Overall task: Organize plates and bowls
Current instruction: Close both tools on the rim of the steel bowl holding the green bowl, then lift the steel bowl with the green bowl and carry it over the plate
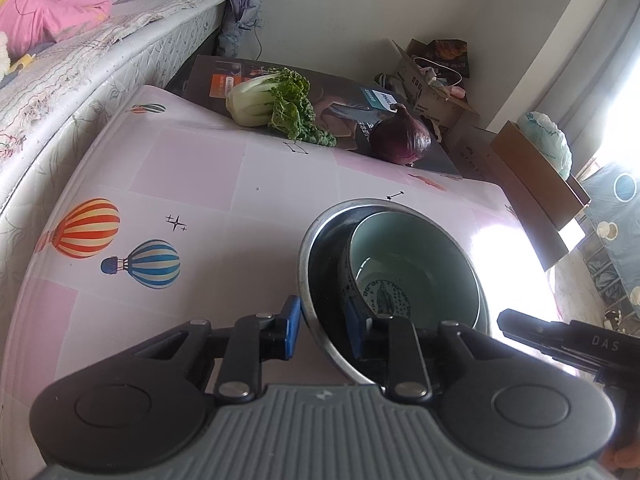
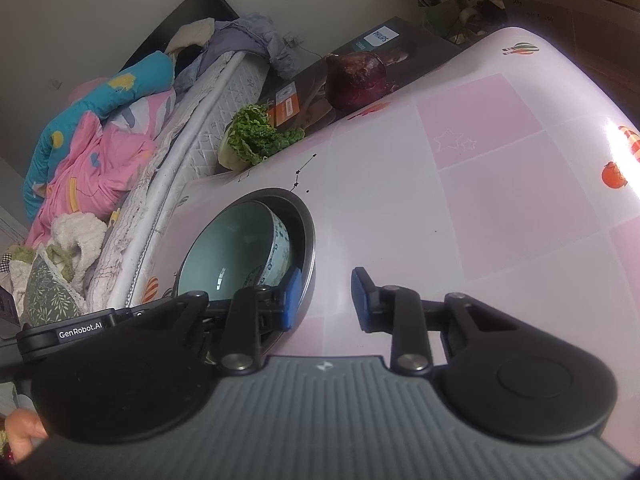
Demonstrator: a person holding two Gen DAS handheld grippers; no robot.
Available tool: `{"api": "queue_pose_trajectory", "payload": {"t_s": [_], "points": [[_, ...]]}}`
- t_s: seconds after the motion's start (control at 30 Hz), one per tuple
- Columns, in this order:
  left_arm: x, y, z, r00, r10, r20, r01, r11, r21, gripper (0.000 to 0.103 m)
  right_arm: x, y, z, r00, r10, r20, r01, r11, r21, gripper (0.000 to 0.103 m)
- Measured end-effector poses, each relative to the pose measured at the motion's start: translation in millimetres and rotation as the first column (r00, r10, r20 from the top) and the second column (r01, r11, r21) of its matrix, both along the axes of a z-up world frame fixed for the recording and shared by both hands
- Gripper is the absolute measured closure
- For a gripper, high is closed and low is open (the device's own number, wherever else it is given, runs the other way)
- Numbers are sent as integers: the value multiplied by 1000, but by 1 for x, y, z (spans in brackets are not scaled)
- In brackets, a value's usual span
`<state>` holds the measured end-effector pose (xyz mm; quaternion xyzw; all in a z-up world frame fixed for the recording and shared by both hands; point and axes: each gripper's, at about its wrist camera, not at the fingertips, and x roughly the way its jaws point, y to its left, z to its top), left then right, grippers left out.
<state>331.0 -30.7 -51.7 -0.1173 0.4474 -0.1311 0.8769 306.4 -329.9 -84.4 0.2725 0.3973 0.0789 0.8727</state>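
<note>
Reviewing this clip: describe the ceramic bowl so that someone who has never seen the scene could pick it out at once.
On the pink table printed with hot-air balloons, find the steel bowl nearest the grippers. The ceramic bowl sits tilted inside it. Its pale green interior, dark round emblem at the bottom and patterned outer wall set it apart from the plain metal around it.

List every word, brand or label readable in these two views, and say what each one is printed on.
"PHILIPS": white label on the dark flat box behind the red onion.
"GenRobot.AI": body of the left tool, seen in the right wrist view.
"DAS": body of the right tool, seen in the left wrist view; it may be cut off.
Orange sticker on the box, cardboard boxes and ceramic bowl markings: too small or blurred to read.
</note>
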Motion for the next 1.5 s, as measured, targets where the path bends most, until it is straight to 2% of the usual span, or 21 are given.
{"api": "queue_pose_trajectory", "payload": {"t_s": [0.43,0.53,0.77,0.87,1.1,1.5], "points": [[18,2,-12,999,37,-39,-38,999,-24,78,20,4,-11,1000,-5,-22,7,998,56,85],[22,3,-16,998,47,-52,-48,998,-28,84,26,4,-15,1000,-8,-30,10,997,75,87],[28,6,-23,995,65,-77,-70,996,-55,89,39,10,-26,999,0,-43,5,995,102,92],[28,3,-23,995,66,-73,-69,997,-44,92,42,11,-26,999,6,-34,-2,995,100,95],[25,2,-21,996,72,-57,-74,997,-31,92,39,17,-21,999,28,-16,-27,999,44,95],[20,6,-19,996,79,-49,-81,995,-53,92,31,22,-10,999,41,2,-41,999,-4,94]]}}
